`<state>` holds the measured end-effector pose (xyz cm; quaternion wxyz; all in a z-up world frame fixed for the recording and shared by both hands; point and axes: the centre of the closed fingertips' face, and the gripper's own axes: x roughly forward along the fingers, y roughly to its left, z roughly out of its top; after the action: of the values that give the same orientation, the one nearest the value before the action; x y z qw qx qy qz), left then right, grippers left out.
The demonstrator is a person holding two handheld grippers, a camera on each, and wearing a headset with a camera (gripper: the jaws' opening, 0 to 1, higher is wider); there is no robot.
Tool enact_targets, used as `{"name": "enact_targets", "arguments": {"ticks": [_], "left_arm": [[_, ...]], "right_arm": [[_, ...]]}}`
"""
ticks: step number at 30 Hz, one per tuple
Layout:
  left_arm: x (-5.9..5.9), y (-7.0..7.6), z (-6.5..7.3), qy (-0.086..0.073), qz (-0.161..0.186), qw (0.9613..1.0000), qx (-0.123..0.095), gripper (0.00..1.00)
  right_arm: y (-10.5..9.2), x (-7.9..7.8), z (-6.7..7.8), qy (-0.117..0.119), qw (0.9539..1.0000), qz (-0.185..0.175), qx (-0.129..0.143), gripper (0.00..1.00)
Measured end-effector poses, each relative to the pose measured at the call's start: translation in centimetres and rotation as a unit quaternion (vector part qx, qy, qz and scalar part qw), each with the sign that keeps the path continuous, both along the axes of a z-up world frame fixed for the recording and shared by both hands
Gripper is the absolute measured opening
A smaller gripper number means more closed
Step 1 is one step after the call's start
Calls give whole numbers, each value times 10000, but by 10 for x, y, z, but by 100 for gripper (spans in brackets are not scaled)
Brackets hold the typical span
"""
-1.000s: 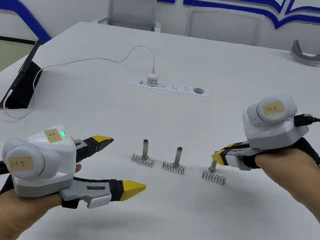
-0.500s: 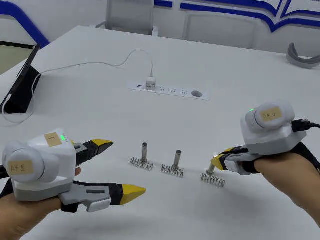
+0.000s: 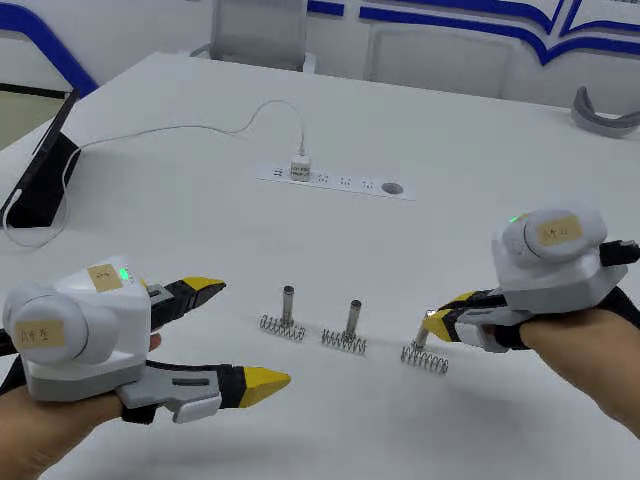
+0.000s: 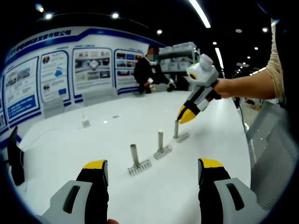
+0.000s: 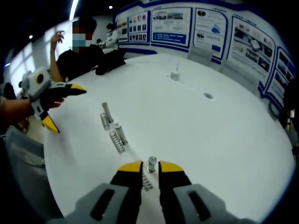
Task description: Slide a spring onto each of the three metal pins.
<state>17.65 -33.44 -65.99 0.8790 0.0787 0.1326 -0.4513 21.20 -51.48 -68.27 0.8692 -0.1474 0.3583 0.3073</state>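
Nearest the person, at the lower left of the head view, the left gripper (image 3: 238, 332) hovers above the white table (image 3: 480, 130) with its jaws spread wide and nothing between them (its own view shows the same wide gap, with bare tabletop between the yellow tips). Just beyond it three springs lie on their sides on the table, each at the near foot of an upright metal pin and none threaded on. The left spring (image 3: 282, 328) lies before the left pin (image 3: 288, 303), the middle spring (image 3: 343, 343) before the middle pin (image 3: 353, 316), and the right spring (image 3: 425, 360) before the right pin (image 3: 421, 338). The right gripper (image 3: 437, 322) is down at the right pin. In the right gripper view its jaws are drawn narrow with the pin's top between the tips, but whether they pinch it or merely flank it cannot be told. Farther back a power strip (image 3: 335, 182) sits in the tabletop with a white plug (image 3: 300, 166) in it. A white cable (image 3: 170, 128) runs left toward a dark device (image 3: 40, 175) propped at the table's edge. A grey chair (image 3: 258, 35) stands past the far side.
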Motion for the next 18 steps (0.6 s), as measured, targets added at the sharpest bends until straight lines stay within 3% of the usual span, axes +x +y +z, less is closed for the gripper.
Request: {"name": "enact_targets", "arguments": {"ticks": [4,11,18], "left_arm": [[0,0,0,0,5,10000,5,80],[0,0,0,-2,-8,10000,9,80],[-1,1,-1,10,-5,10000,25,80]], "right_arm": [[0,-7,-4,34,9999,97,-42,14],[-6,-17,-25,278,9993,234,-113,15],[-7,-24,-38,425,9966,636,-296,17]]}}
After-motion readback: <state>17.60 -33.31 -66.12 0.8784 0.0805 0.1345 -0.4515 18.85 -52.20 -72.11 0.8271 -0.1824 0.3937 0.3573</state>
